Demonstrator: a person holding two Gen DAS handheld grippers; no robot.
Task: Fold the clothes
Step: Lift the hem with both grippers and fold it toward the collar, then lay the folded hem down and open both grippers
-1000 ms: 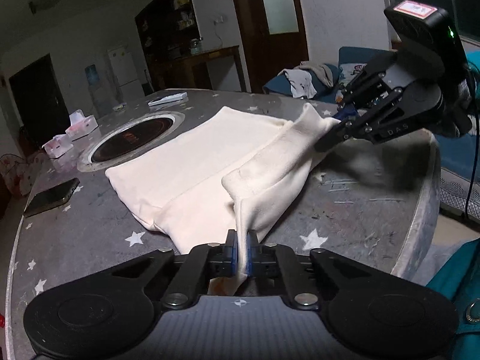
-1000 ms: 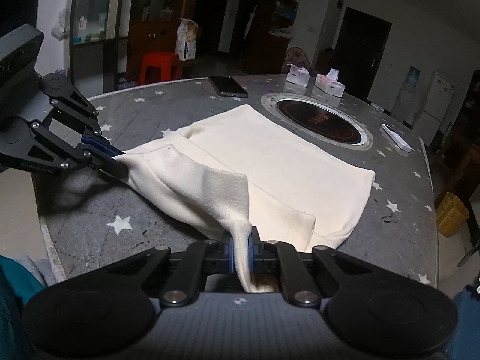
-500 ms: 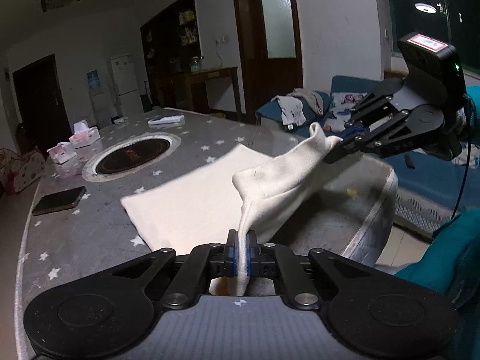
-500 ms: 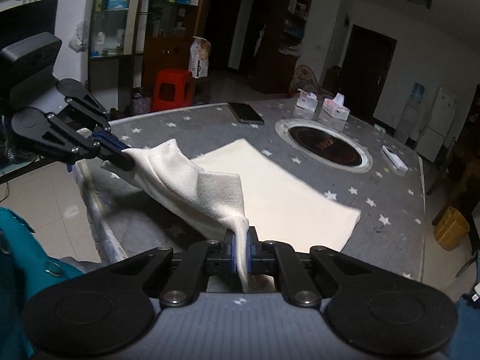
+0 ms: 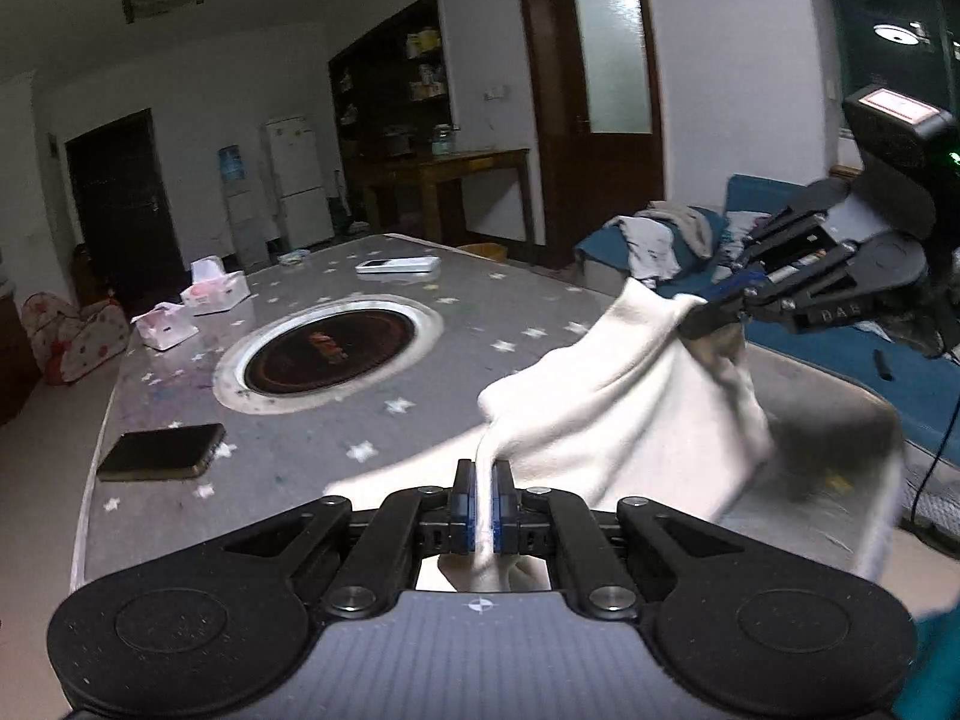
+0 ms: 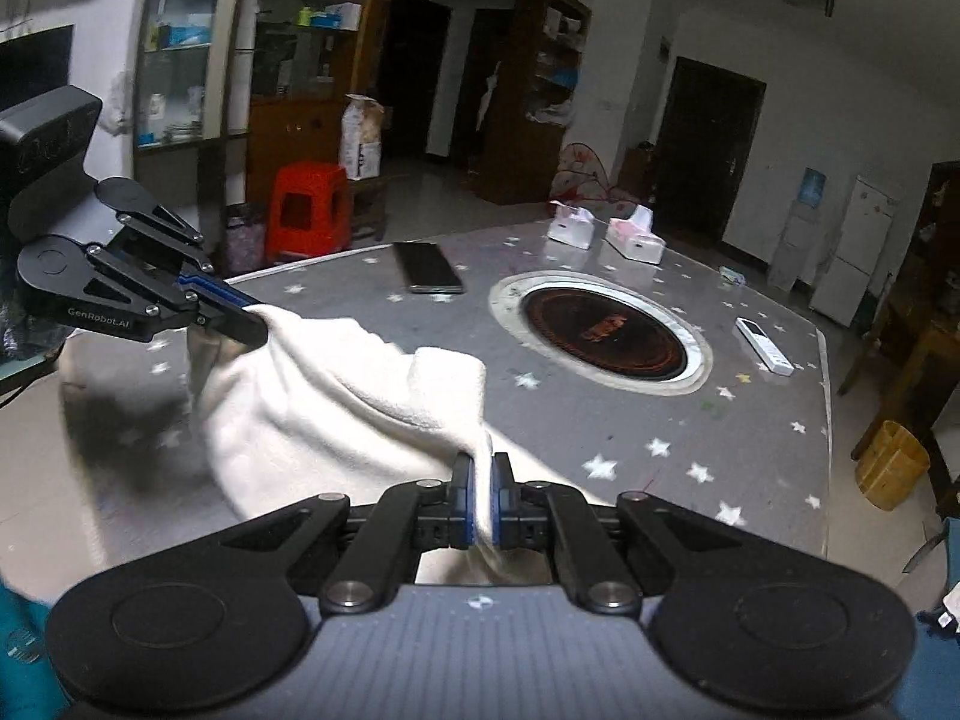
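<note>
The cloth [image 5: 630, 396] is pinched at one edge by both closed grippers — left [image 5: 485, 504], right [image 6: 481, 501] — and is hung between them over the near table [image 6: 750, 450] rim, its long axis running gripper to gripper.

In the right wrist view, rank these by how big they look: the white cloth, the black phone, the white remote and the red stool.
1. White cloth, though it is nearest the camera.
2. Red stool.
3. Black phone.
4. White remote.
</note>
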